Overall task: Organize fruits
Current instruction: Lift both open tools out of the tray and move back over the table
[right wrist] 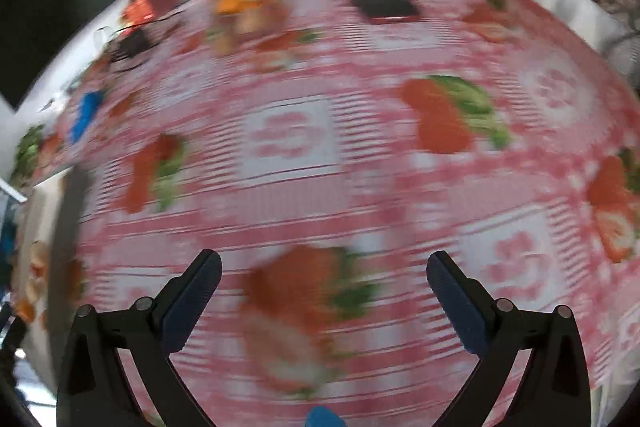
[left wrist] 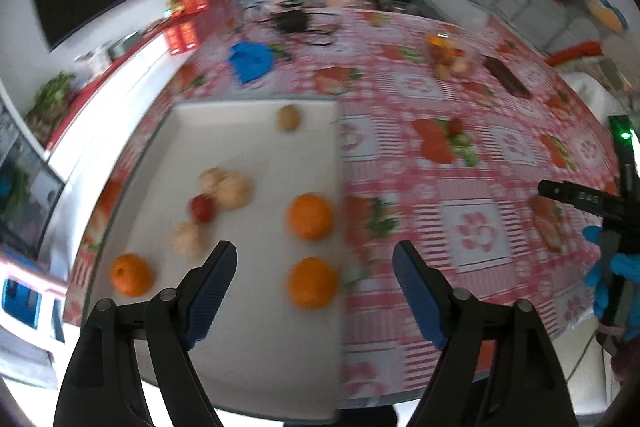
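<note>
A white tray [left wrist: 256,327] lies on the tablecloth in the left wrist view. It holds three oranges [left wrist: 310,215], [left wrist: 313,282], [left wrist: 131,274], a red fruit [left wrist: 202,209], pale round fruits [left wrist: 232,189], [left wrist: 188,239] and a brown kiwi [left wrist: 289,117]. My left gripper [left wrist: 314,263] is open and empty, hovering above the near oranges. My right gripper [right wrist: 324,267] is open and empty above bare tablecloth; its view is blurred. A clear container of mixed fruit [left wrist: 450,57] stands further back, also in the right wrist view [right wrist: 248,13].
A blue cloth [left wrist: 252,61], black cables [left wrist: 296,21] and a dark flat box [left wrist: 508,77] lie on the red-and-white tablecloth [left wrist: 472,227]. The dark box also shows in the right wrist view [right wrist: 382,3]. The other hand in a blue glove [left wrist: 612,279] is at the right edge.
</note>
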`<action>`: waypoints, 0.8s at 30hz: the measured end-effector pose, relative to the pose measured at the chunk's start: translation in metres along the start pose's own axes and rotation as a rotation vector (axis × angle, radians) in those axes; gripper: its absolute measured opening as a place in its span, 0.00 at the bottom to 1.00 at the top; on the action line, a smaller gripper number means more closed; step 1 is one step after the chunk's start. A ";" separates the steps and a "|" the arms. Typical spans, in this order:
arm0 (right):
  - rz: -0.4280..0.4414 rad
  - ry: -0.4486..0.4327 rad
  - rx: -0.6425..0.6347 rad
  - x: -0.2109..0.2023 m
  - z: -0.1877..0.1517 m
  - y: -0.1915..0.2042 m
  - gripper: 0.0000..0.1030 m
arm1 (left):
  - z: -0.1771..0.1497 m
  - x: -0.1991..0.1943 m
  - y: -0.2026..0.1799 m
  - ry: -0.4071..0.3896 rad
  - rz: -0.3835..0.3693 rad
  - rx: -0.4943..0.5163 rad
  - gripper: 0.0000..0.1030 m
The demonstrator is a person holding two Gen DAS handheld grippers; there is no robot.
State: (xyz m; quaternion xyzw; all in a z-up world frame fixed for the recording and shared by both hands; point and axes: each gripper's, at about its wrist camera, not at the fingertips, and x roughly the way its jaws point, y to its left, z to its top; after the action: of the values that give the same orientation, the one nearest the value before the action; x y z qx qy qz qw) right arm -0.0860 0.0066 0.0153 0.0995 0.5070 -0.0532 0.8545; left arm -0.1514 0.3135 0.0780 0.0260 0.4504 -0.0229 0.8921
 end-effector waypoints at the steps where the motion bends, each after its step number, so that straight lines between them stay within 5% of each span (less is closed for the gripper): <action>1: -0.025 -0.006 0.004 0.001 0.000 -0.010 1.00 | 0.004 0.001 -0.009 0.000 -0.005 0.020 0.81; 10: -0.103 -0.136 -0.081 0.003 -0.013 -0.033 1.00 | 0.059 0.038 -0.090 0.041 -0.055 0.122 0.81; 16: -0.100 -0.142 -0.083 0.000 -0.014 -0.036 1.00 | 0.090 0.097 -0.136 0.104 0.000 0.181 0.81; 24: -0.097 -0.146 -0.080 0.003 -0.015 -0.034 1.00 | 0.115 0.162 -0.159 0.142 0.005 0.131 0.80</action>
State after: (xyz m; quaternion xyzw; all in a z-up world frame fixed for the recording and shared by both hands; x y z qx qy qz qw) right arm -0.1038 -0.0232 0.0024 0.0365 0.4495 -0.0816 0.8888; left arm 0.0271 0.1447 0.0120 0.0870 0.5102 -0.0482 0.8543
